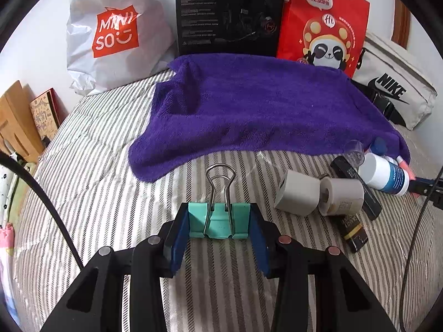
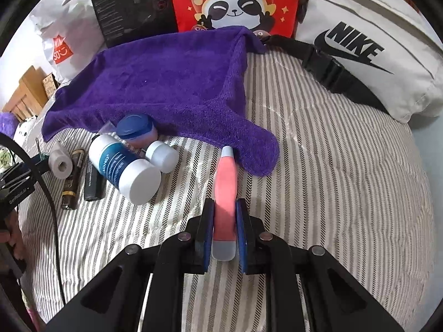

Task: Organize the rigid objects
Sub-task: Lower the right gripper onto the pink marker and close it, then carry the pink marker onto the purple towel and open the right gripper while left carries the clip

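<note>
Only the left wrist view showed the left gripper (image 1: pixel 219 222). Its fingers pinched a mint-green binder clip (image 1: pixel 218 221) by its two ends, and the wire handles of the clip pointed forward over the striped bed cover (image 1: pixel 97 182). The right wrist view showed what the left one mostly hid. There the right gripper (image 2: pixel 224 235) had its fingers pressed on a pink pen-shaped tube (image 2: pixel 225 191) with pale blue ends. The tube lay along the fingers, and its far tip was just beside the corner of the purple towel (image 2: pixel 166 83). In the left view only a small pink end of it appeared at the right edge.

The other rigid things lay in a group on the bed, in front of the towel's edge. They were a white bottle with a blue label (image 2: pixel 124 168), a small white bottle (image 2: pixel 162 156), and a blue-lidded jar (image 2: pixel 137 130) touching the towel. Near them lay a dark flat stick (image 2: pixel 92 182), a brown and gold tube (image 2: pixel 70 179) and a grey roll (image 2: pixel 59 163). The left view showed two grey rolls (image 1: pixel 318 195) side by side, while the right view showed only one.

Behind the towel stood a Miniso bag (image 1: pixel 116 33), a black box (image 1: pixel 229 11), a red panda bag (image 1: pixel 324 22) and a white Nike bag (image 2: pixel 368 55). A black cable (image 2: pixel 52 215) crossed the left side of the right view.
</note>
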A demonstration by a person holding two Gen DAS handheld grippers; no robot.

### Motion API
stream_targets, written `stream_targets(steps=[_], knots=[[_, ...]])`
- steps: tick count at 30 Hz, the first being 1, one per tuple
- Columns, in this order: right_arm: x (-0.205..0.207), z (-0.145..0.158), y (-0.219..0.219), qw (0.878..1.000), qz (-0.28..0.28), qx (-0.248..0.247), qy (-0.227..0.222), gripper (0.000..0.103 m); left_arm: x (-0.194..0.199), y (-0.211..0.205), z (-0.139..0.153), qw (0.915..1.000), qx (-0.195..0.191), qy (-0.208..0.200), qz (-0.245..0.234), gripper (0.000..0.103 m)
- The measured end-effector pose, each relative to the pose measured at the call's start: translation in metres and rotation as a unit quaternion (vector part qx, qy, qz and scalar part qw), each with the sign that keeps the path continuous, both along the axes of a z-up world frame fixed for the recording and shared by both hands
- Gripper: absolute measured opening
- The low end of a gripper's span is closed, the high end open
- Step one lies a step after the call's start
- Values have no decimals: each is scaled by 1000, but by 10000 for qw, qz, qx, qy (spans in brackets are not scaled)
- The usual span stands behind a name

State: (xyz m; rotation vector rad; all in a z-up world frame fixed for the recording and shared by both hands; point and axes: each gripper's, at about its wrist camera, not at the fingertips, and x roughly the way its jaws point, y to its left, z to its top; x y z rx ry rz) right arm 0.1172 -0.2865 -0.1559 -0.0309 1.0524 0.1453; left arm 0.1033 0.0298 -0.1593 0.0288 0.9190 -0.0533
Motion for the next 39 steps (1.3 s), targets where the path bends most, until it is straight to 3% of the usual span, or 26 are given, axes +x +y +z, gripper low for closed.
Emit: stream_targets(steps=[4, 8, 12, 20, 31, 39], knots=[[-9, 13, -2, 9999, 72, 69, -102, 15, -13, 7, 10, 9996, -235, -21, -121, 39], [-14, 21, -1, 9997, 176, 102, -164, 15, -21, 13, 19, 9998, -211, -9, -50, 39], [-18, 26, 1, 9993, 259, 194, -203, 15, -26, 26, 32, 9976, -692, 13, 13, 39], [-12, 44, 7, 9979, 439, 313, -357, 15, -14, 35, 59, 9953, -965, -112, 8, 39], [33, 66, 18, 9960, 567, 349, -588, 15, 34, 27, 84, 9961, -820, -264, -205, 39], [102, 65, 28, 9958, 624, 335, -578, 15, 60, 25, 81, 9957, -872, -215, -203, 39]])
